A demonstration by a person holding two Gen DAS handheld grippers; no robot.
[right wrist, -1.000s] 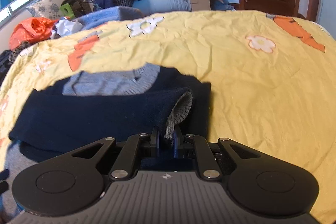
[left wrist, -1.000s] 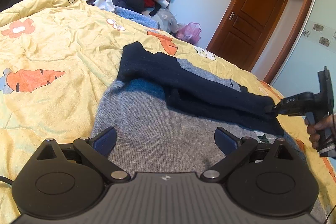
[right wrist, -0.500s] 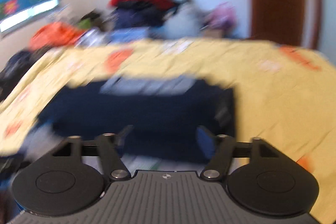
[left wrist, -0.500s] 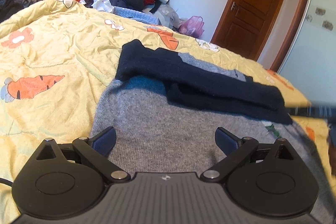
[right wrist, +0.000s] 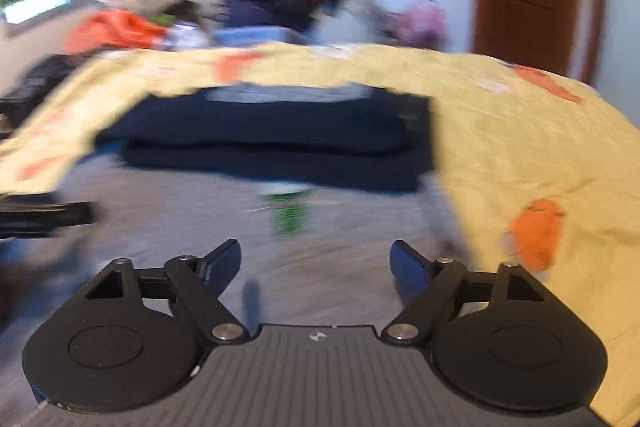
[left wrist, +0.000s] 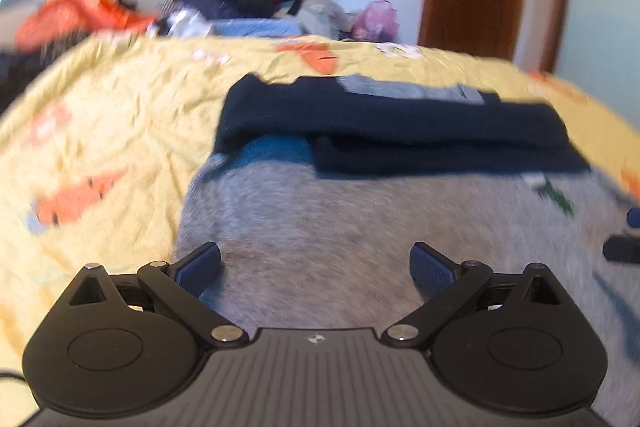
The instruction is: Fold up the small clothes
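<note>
Grey sweater (left wrist: 320, 227) lay flat on yellow quilt (left wrist: 120, 115); navy sleeves (left wrist: 400, 131) folded across its far end.

Left gripper (left wrist: 316, 267) spread wide, empty, above sweater's near part. Right gripper (right wrist: 316, 263) likewise wide, empty, same zone.

Risk: uneven hem pinch between grippers would skew fold; fast lift could spill sleeves off sweater. Views blurred.
</note>
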